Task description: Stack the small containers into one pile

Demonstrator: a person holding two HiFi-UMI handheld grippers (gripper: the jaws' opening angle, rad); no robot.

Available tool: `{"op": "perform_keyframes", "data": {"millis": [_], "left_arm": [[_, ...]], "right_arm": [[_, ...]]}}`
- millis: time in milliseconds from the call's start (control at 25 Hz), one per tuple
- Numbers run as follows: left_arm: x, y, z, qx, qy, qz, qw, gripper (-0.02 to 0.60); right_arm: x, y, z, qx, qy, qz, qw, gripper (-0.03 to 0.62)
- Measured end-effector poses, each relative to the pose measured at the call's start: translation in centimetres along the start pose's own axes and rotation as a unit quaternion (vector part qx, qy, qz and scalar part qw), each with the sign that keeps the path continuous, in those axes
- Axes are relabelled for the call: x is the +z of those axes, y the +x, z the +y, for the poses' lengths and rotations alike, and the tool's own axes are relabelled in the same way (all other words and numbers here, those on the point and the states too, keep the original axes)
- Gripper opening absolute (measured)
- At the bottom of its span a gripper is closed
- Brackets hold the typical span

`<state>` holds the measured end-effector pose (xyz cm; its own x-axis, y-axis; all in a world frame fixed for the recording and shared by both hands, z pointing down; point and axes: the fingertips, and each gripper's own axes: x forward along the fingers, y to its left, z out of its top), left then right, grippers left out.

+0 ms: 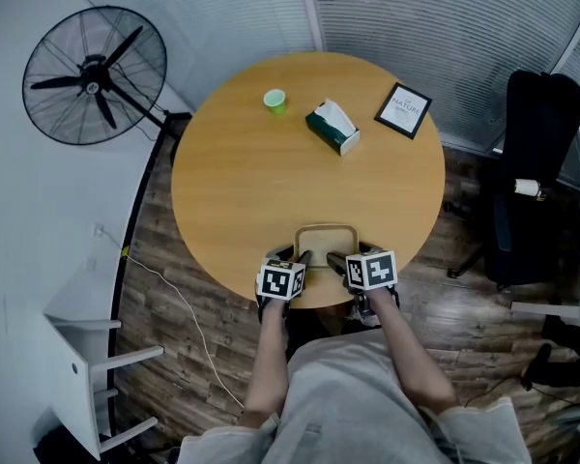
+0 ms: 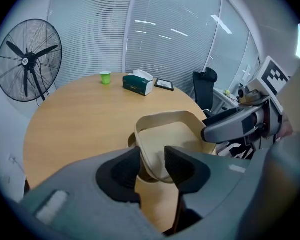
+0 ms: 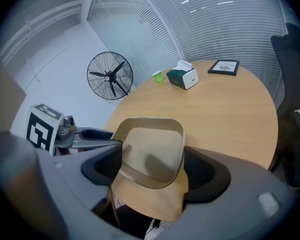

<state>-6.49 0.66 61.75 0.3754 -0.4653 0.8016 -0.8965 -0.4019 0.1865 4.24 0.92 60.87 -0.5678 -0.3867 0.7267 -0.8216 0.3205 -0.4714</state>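
Observation:
A beige paper container sits at the near edge of the round wooden table, between both grippers. My left gripper is shut on its left wall; in the left gripper view the wall is pinched between the pads, and a second brown rim shows just under it. My right gripper is shut on the container from the right, holding it tilted over the table edge. The other gripper's finger shows across the container.
At the table's far side stand a small green cup, a green tissue box and a framed card. A standing fan is far left, a black office chair at right, and white furniture at lower left.

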Motion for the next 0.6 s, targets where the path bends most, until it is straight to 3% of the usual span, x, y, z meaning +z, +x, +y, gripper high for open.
{"op": "perform_keyframes", "data": {"millis": [600], "left_arm": [[-0.87,0.58,0.21,-0.012,-0.024,0.019,0.9995,0.158]], "right_arm": [[-0.16,0.61,0.27,0.019,0.013,0.03,0.999,0.379]]}}
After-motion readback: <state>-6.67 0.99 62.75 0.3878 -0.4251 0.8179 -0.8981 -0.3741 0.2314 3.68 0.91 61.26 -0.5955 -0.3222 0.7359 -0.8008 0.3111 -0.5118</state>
